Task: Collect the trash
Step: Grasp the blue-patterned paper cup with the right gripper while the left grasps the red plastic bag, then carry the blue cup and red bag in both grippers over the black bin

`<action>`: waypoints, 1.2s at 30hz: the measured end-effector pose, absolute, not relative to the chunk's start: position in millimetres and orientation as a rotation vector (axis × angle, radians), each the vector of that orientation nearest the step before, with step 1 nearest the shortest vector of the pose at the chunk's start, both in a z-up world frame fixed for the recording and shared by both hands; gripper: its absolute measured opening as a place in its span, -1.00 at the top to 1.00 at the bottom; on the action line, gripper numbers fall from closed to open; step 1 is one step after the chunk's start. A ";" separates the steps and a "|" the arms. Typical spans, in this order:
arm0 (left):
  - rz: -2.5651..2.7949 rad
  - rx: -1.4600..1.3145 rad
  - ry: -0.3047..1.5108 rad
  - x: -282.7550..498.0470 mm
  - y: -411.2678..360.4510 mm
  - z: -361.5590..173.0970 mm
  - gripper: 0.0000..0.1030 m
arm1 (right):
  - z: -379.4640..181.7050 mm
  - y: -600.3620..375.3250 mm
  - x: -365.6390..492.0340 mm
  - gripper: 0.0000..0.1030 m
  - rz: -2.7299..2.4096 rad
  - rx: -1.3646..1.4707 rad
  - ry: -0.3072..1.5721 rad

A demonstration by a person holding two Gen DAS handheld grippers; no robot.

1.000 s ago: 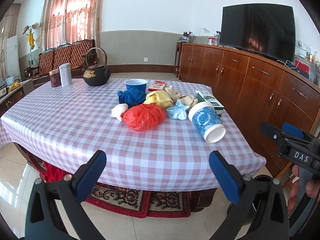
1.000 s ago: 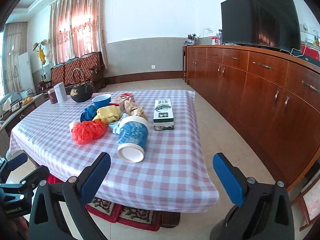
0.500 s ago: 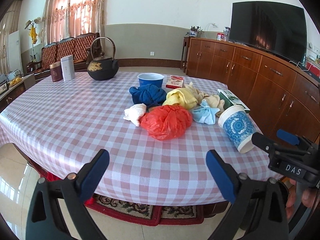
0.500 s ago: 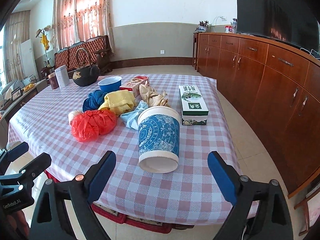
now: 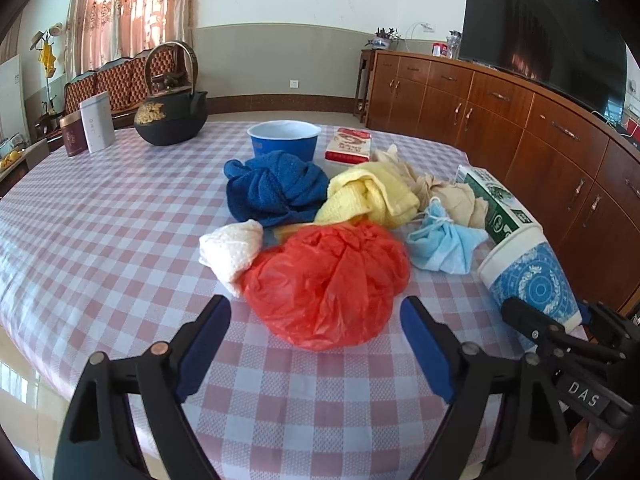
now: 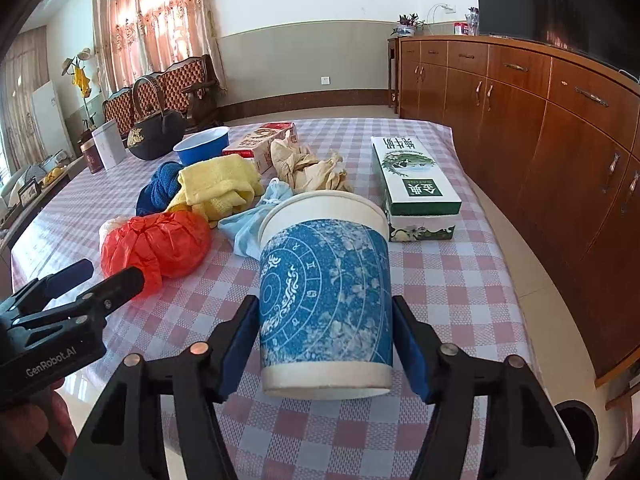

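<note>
My right gripper (image 6: 325, 344) has its jaws on either side of the paper cup (image 6: 325, 300), and they have just been closing. The blue pads stand at the cup's flanks, the left one looking in contact with the wall; whether the right one presses I cannot tell. My left gripper (image 5: 316, 344) is spread wide, its jaws also just narrowed, with the red plastic bag (image 5: 328, 284) ahead between the finger tips, untouched.

The table (image 5: 100, 240) is large with a rounded edge, covered by a pink-and-white checked cloth. The clutter sits in its middle and toward its right side.

The cup is the item nearest my right hand, near the table's front edge. It lies on its side, long axis running away from me, base toward the camera, open mouth toward the pile. It is white paper with a blue patterned band, tapered, its base rim thick.

The green-and-white carton (image 6: 416, 184) is a long rectangular box lying flat just right of the cup, long axis also running away.

The red bag is a crinkled, glossy bundle. Behind it lie a dark blue terry cloth (image 5: 276, 188), bunched, and a yellow knit cloth (image 5: 368, 196), folded over. Crumpled tan paper (image 6: 308, 168) sits beyond the cup. A light blue face mask (image 5: 444, 244), creased, lies between bag and cup. A small cream cloth wad (image 5: 232, 248) touches the bag's left side.
</note>
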State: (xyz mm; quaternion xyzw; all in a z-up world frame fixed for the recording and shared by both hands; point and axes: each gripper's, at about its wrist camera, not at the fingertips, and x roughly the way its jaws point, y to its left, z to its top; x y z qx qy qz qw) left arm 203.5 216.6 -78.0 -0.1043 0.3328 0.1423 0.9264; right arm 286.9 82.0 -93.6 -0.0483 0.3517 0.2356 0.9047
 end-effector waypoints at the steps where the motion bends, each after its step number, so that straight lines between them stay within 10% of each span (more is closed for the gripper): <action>1: 0.288 -0.220 0.685 206.2 217.1 -79.0 -0.64 | -93.6 82.7 288.7 -0.26 0.483 -0.088 0.726; 5: 0.278 -0.260 0.697 215.4 221.3 -82.6 -0.46 | -93.2 86.6 293.1 -0.25 0.483 -0.064 0.725; 9: 0.260 -0.282 0.710 218.3 222.9 -86.9 0.24 | -93.4 85.2 294.7 -0.24 0.484 -0.044 0.730; 13: 0.238 -0.289 0.676 207.8 219.8 -81.6 0.54 | -90.0 78.9 292.4 -0.22 0.478 -0.032 0.716; 36: 0.181 -0.240 0.617 151.4 178.2 -56.2 0.56 | -60.1 15.3 258.0 -0.21 0.413 0.009 0.680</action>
